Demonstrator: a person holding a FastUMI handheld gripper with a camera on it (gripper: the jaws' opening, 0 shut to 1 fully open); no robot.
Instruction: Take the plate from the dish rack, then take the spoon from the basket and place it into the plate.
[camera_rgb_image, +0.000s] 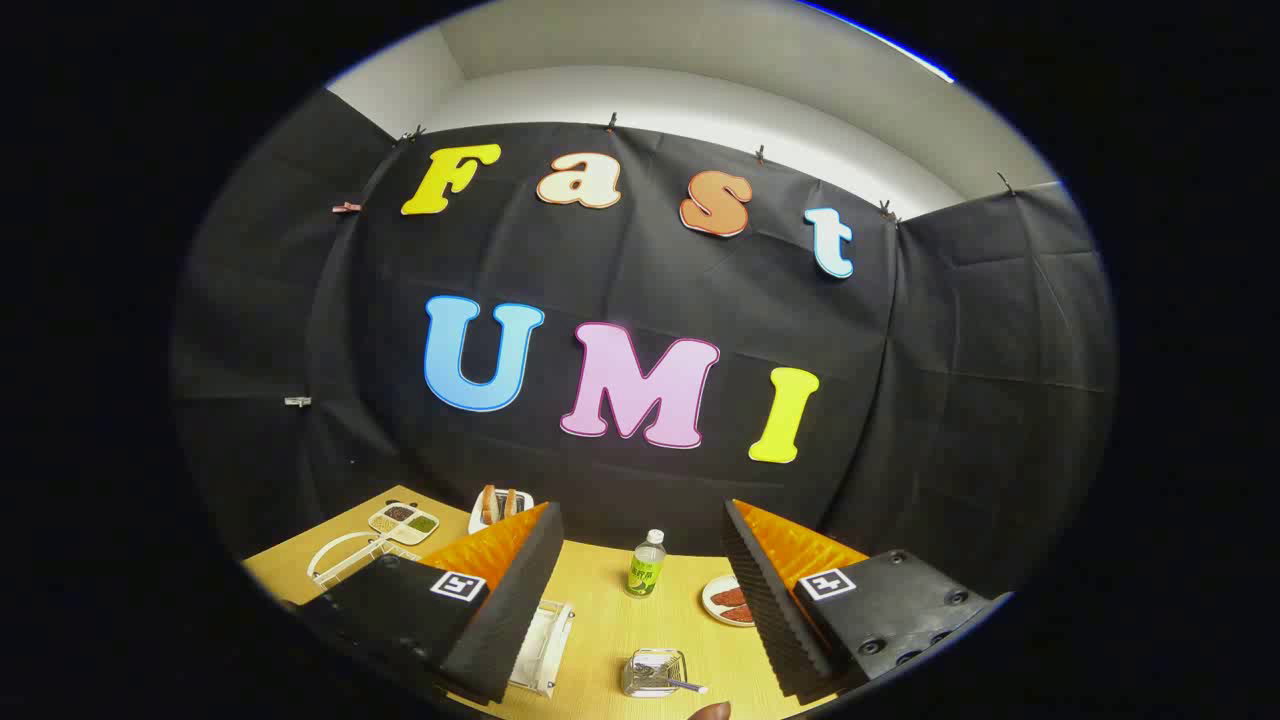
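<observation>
My tongs gape wide, empty, high above worktop; I should dip toward the dish rack first.

light: bright overhead, even | focus: sharp | distortion: strong fisheye bending at edges

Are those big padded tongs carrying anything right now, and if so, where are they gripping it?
Nothing is held. The tongs are wide open above the wooden table, with only air between their fingers.
</observation>
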